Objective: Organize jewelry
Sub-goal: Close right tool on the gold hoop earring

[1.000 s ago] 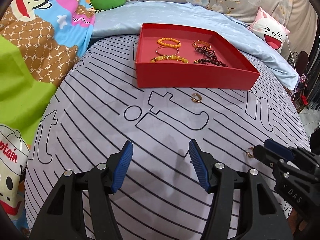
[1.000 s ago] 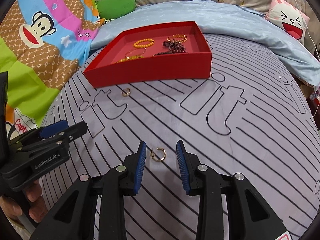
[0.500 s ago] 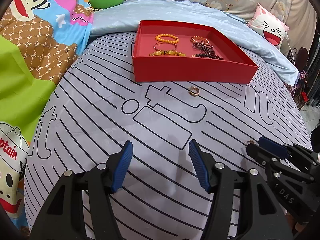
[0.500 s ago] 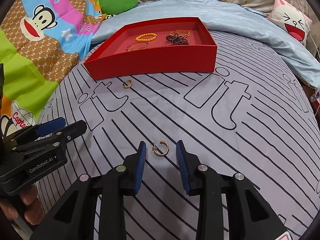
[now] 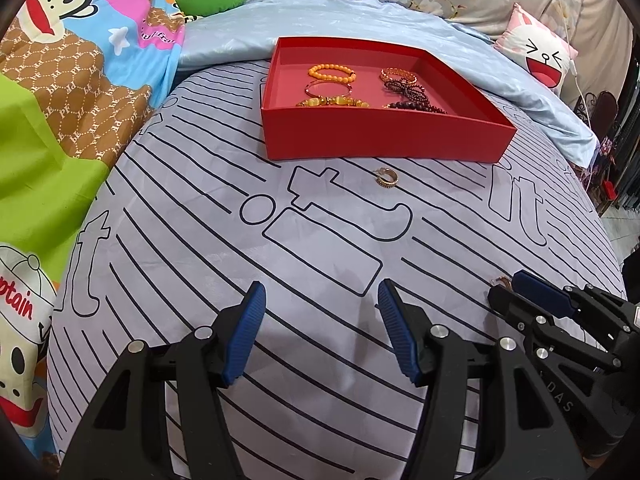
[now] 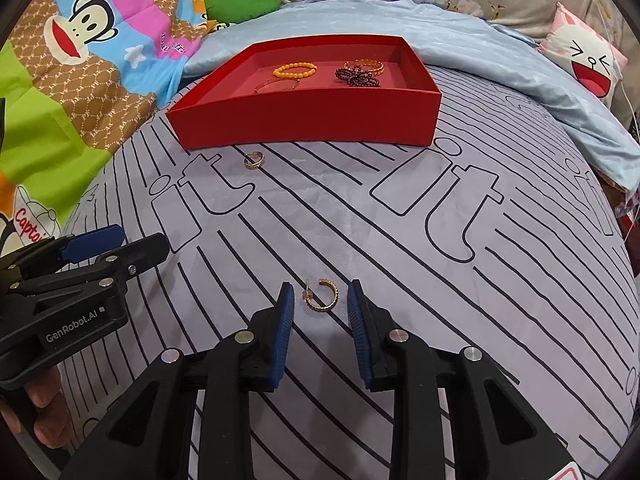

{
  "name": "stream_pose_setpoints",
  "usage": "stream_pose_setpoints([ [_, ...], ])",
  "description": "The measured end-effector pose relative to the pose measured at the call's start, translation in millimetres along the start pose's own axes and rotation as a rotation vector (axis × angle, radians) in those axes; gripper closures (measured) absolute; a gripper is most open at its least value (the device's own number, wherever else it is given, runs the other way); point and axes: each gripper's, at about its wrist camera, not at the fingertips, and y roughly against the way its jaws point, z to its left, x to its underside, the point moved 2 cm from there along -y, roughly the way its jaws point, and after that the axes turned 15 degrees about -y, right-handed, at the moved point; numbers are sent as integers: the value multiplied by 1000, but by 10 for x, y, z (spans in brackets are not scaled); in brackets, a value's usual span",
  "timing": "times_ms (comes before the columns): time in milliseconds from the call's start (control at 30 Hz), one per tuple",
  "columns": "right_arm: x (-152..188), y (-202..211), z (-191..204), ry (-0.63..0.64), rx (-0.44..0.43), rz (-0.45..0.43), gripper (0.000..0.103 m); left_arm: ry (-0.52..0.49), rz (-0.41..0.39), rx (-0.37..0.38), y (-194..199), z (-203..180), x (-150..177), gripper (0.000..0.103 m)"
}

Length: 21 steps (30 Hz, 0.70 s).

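Your left gripper hung open over bare bedsheet, holding nothing. Your right gripper had just been closing around the near hoop earring, pads not yet touching, presumably to carry it to the red tray.

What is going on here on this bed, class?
A person holds a gripper in each hand and is tidying jewelry into the red tray, which already holds bracelets. The right gripper has just been closing around a gold hoop earring on the striped sheet, but its pads do not touch it yet. The left gripper hangs open and holds nothing. A second earring lies just in front of the tray.
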Motion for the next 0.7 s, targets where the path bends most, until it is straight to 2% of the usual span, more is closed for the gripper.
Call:
stream_pose_setpoints([
  [167,7,0,-4,4,5,-8,85,1,1,1,-5,1,3,48],
  [433,11,19,-44,-12,0,-14,86,10,1,3,-5,19,-10,48],
  [700,-64,67,-131,-49,-6,-13,86,5,-29,15,-42,-21,-264,48],
])
